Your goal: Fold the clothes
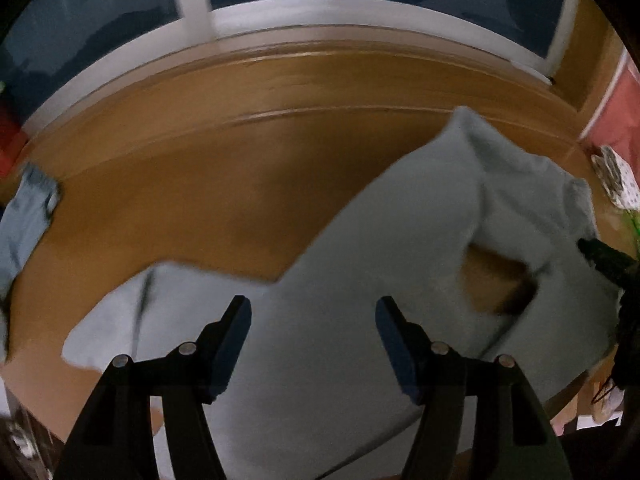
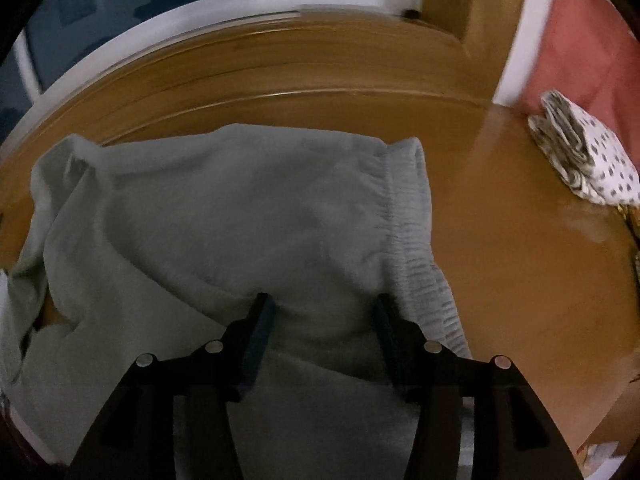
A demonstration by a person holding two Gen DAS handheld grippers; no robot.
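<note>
Pale grey-green sweatpants (image 1: 360, 264) lie rumpled on a brown wooden table (image 1: 200, 184). In the left wrist view my left gripper (image 1: 314, 316) hovers open over the middle of the fabric, nothing between its fingers. The other gripper's dark tip (image 1: 600, 256) shows at the right edge, at the garment's far end. In the right wrist view the sweatpants (image 2: 224, 216) fill the left and centre, their elastic waistband (image 2: 412, 216) running along the right side. My right gripper (image 2: 322, 312) is open just above the cloth beside the waistband.
A folded white spotted cloth (image 2: 588, 160) sits at the table's far right by a pink wall. A blue denim garment (image 1: 28, 216) lies at the left table edge. Bare table (image 2: 540, 272) lies right of the waistband. Dark windows with white frames run behind.
</note>
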